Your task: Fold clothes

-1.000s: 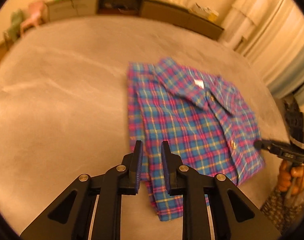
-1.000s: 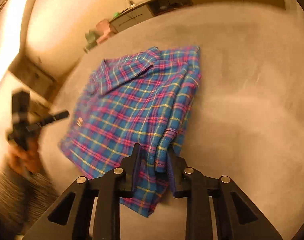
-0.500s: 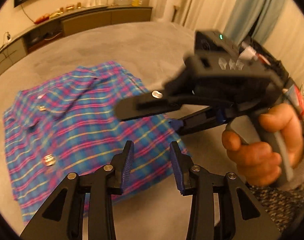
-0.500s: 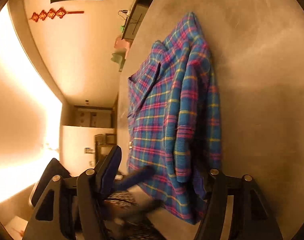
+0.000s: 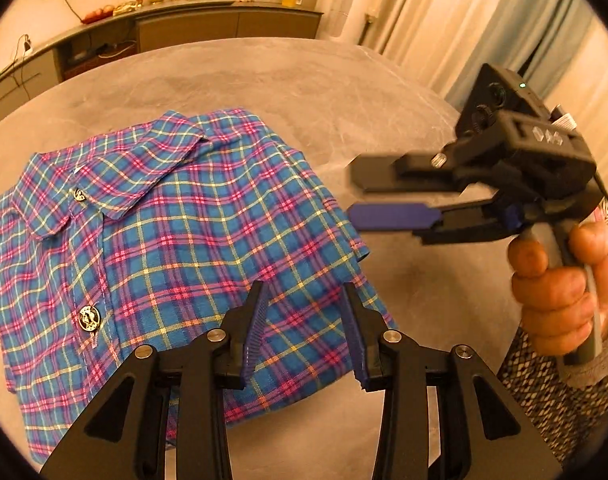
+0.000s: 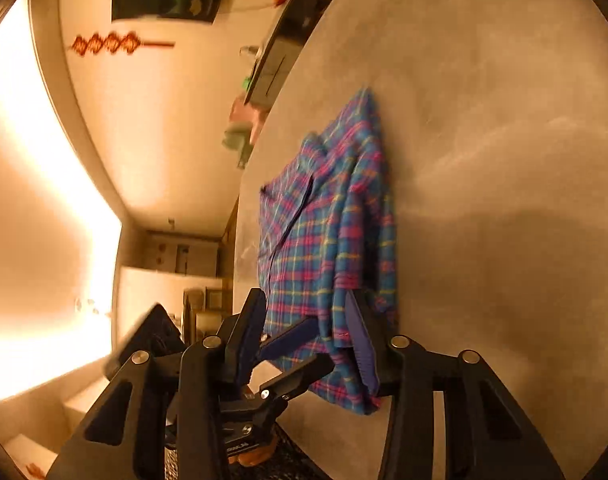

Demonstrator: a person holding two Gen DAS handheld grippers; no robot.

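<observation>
Since a second ago: both tongs let go of plaid shirt (image 5: pixel 183 248); left gripper (image 5: pixel 306 330) spread apart, empty, above near hem. Right gripper (image 5: pixel 354 196) also apart, off shirt's right edge, probably clear of cloth. Shirt folded on grey table (image 5: pixel 312 80); fold looks complete. Count: one shirt, two grippers, two brass buttons (image 5: pixel 88 318) showing.

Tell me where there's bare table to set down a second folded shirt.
Bare grey table lies beyond the plaid shirt's collar, toward the sideboard. More lies past the shirt's folded edge, seen in the right wrist view. It is crowded at the near corner, where the open left claw and open right claw meet.
</observation>
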